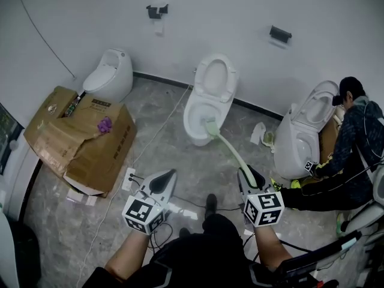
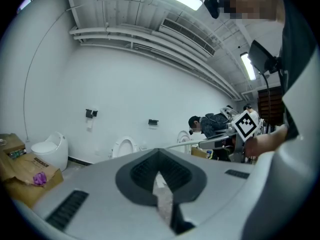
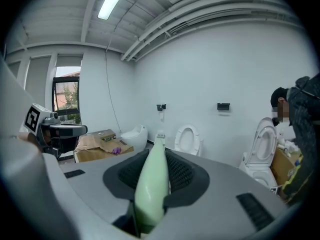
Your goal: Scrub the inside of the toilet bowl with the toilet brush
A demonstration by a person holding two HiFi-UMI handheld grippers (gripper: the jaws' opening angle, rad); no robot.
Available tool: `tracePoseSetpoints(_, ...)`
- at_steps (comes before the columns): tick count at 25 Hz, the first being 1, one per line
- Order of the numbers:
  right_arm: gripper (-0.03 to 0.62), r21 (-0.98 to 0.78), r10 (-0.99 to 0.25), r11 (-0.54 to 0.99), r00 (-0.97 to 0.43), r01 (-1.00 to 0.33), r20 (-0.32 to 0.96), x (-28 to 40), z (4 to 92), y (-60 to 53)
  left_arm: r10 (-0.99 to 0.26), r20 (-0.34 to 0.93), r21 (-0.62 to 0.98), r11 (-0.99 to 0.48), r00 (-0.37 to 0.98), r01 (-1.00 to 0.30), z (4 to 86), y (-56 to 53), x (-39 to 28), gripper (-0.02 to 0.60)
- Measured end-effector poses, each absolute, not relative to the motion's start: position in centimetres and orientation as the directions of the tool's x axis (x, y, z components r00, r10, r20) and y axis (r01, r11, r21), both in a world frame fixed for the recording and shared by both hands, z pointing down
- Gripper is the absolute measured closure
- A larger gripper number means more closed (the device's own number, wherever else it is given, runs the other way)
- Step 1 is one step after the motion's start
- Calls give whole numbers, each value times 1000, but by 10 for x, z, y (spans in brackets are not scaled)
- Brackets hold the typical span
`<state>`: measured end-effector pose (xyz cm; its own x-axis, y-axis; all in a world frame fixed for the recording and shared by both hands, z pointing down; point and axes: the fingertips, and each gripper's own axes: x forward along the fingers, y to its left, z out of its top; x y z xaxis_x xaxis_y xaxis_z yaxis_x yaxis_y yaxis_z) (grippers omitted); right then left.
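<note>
The white toilet [image 1: 201, 116] stands against the far wall with its lid up. A pale green toilet brush [image 1: 231, 152] slants from my right gripper [image 1: 247, 174] up to its head [image 1: 210, 127] at the front of the bowl; whether it touches the porcelain I cannot tell. The right gripper is shut on the brush handle [image 3: 152, 184], which runs out between the jaws toward the toilet [image 3: 188, 140]. My left gripper [image 1: 170, 174] hovers over the floor left of the brush, shut and holding nothing [image 2: 160, 176].
A flattened cardboard box [image 1: 78, 134] with a purple item [image 1: 105, 125] lies left, beside a smaller toilet [image 1: 108, 77]. On the right a crouching person [image 1: 354, 143] works at a third toilet [image 1: 306, 128]. Cables [image 1: 150, 131] and a power strip [image 1: 128, 179] cross the floor.
</note>
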<state>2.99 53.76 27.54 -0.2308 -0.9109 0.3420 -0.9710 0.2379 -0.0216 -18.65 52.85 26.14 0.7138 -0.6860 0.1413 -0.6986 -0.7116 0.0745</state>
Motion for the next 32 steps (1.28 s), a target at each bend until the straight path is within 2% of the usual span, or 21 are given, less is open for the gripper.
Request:
tracePoseSetpoints(15, 485, -33, -904, 285, -280, -958, 322, 70, 268, 388, -704, 146, 69, -694, 695, -717, 246, 396, -142, 572)
tracePoseSetpoints(32, 485, -70, -890, 311, -317, -948, 328, 134, 278, 302, -697, 191, 36, -698, 691, -715, 245, 313, -70, 572)
